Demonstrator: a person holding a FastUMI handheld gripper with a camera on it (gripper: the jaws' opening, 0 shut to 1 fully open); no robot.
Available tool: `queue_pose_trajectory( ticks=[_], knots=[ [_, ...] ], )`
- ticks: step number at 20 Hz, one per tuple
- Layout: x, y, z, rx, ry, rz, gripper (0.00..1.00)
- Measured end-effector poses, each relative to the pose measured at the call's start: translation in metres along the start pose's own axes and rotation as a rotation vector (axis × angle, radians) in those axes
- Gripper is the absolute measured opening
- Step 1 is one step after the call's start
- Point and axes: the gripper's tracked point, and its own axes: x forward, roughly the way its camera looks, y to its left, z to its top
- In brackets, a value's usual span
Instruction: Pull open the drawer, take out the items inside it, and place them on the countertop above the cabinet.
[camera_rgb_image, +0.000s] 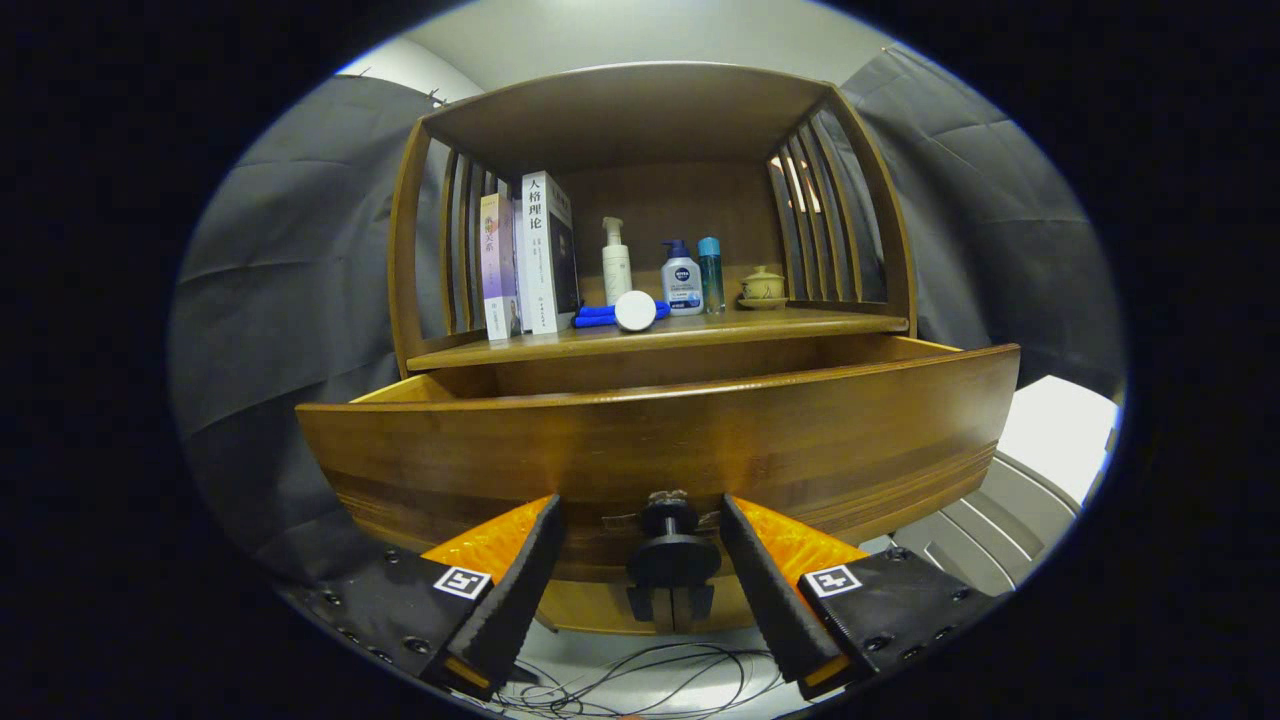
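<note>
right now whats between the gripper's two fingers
In the gripper view, the drawer's black knob sits between the fingers of the gripper, on the drawer front. The fingers stand apart from it, not clamped.

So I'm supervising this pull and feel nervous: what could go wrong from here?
The gripper stands open with the drawer's black round knob between its fingers, untouched; closing off-centre could slip off it. The brown wooden drawer is already far out, so more pulling might drop it. The countertop's white round-capped item could roll.

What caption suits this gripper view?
Open gripper straddles the knob of the pulled-out drawer, below a countertop holding bottles.
</note>
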Motion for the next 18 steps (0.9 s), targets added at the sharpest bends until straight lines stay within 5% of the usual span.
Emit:
queue_pose_trajectory(
  ticks=[18],
  knots=[
    [0.059,0.001,0.013,-0.026,-0.033,-0.019,0.98]
  ],
)
